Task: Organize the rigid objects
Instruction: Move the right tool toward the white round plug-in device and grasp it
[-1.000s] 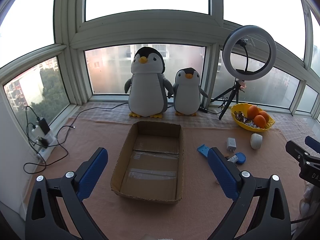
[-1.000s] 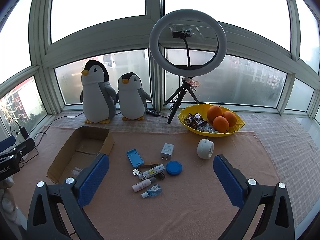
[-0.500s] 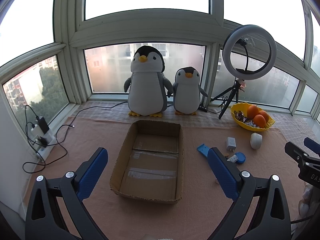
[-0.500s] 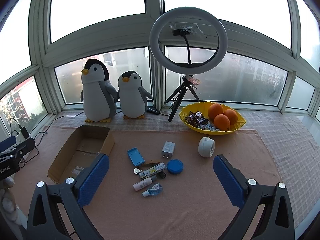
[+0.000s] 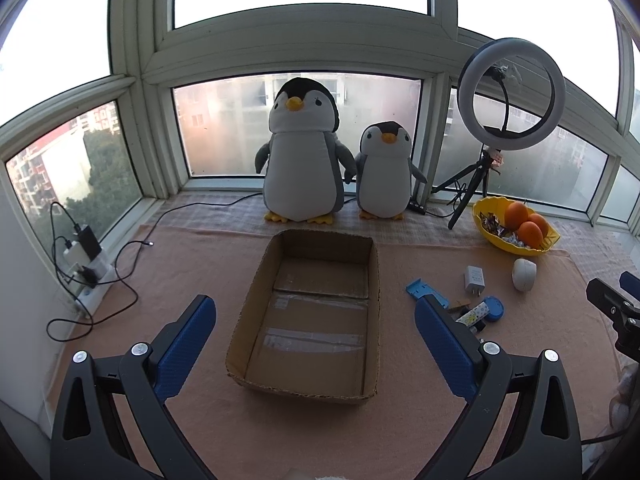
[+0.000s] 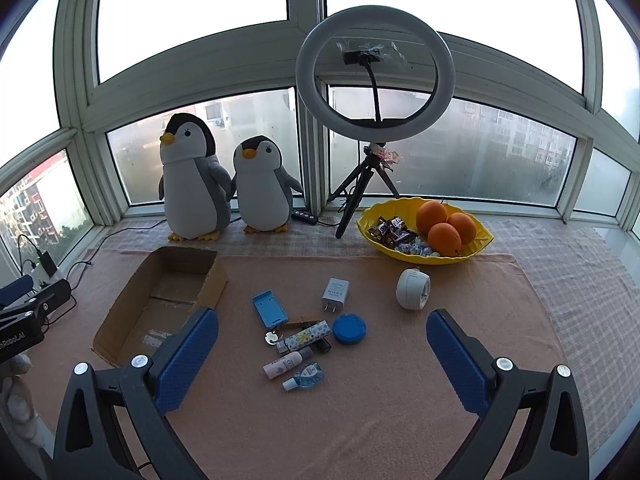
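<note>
Cardboard is what the receiving container is made of: an open, shallow cardboard box [image 5: 320, 312] is seen lying empty on the peach cloth that covers the table [image 6: 360, 420], directly ahead of the left gripper [image 5: 316, 344], whose blue-padded jaws are spread wide with nothing between them. The right gripper [image 6: 320, 356] is likewise held released and empty above the cloth, facing the scatter of small items to the right of the box. Nothing has yet been placed in the box, so the task is judged to be at its very start, with the first pick not yet made. Among the loose pieces can be told a blue rectangular case [image 6: 270, 308], a white plug adapter [image 6: 335, 293], a blue round lid [image 6: 349, 329], a patterned tube [image 6: 306, 336], a small white bottle [image 6: 286, 365], a clear blue-capped bottle [image 6: 306, 376] and, set somewhat apart, a white round device [image 6: 413, 289]. Several of the central pieces lie touching or overlapping, so the next move is judged to call for a descent of the right gripper onto an outlying item, with the jaws aligned across its narrow sides, before it is carried over to the box.
</note>
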